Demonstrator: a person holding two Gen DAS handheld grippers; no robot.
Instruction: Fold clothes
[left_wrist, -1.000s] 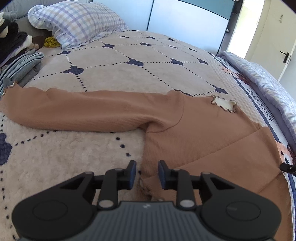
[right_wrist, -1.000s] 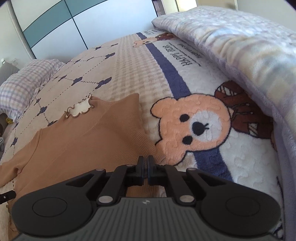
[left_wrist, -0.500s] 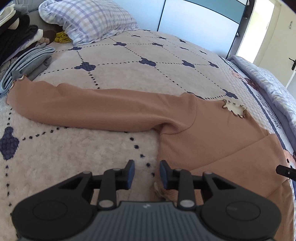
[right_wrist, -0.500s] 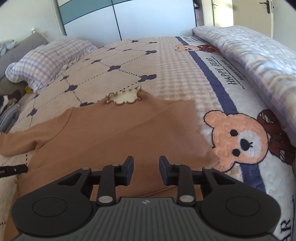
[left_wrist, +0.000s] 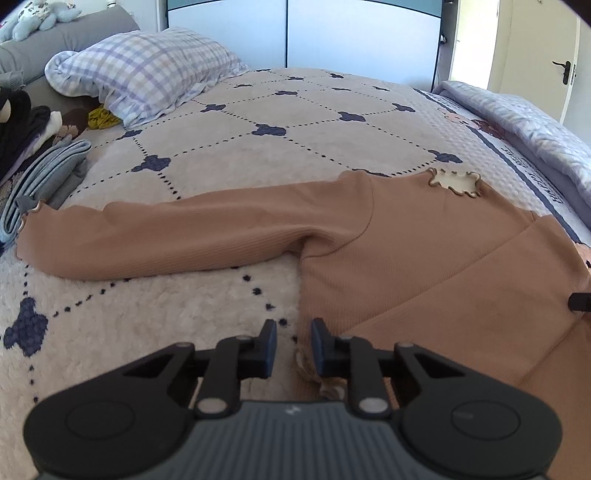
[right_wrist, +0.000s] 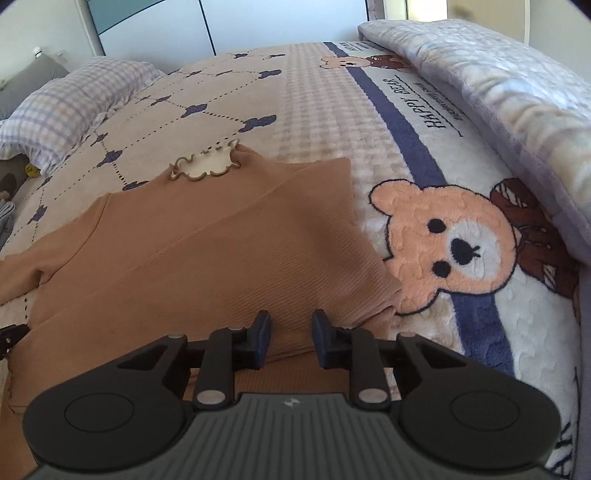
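Observation:
A tan long-sleeved sweater (left_wrist: 424, 266) lies flat on the bedspread, its frilled neckline (left_wrist: 456, 182) at the far side. Its left sleeve (left_wrist: 166, 236) stretches out to the left. The right sleeve (right_wrist: 295, 206) is folded over the body. My left gripper (left_wrist: 293, 349) hovers at the hem's left corner. Its jaws stand apart and are closing, with the frilled hem edge low between them, by the right finger. My right gripper (right_wrist: 290, 339) hangs over the sweater's (right_wrist: 184, 266) lower right part. Its jaws are apart and closing a little, with cloth below them and none pinched.
A checked pillow (left_wrist: 147, 70) lies at the bed's head. Folded grey-blue clothes (left_wrist: 40, 173) and a dark pile (left_wrist: 18, 122) sit at the left edge. A rolled pale quilt (right_wrist: 498, 92) runs along the right side. Beside the sweater is a bear print (right_wrist: 450, 240).
My right gripper, shut a second ago at the sweater's edge, has opened and shifted left over the cloth. Both views have rolled level. The left jaws look equally apart.

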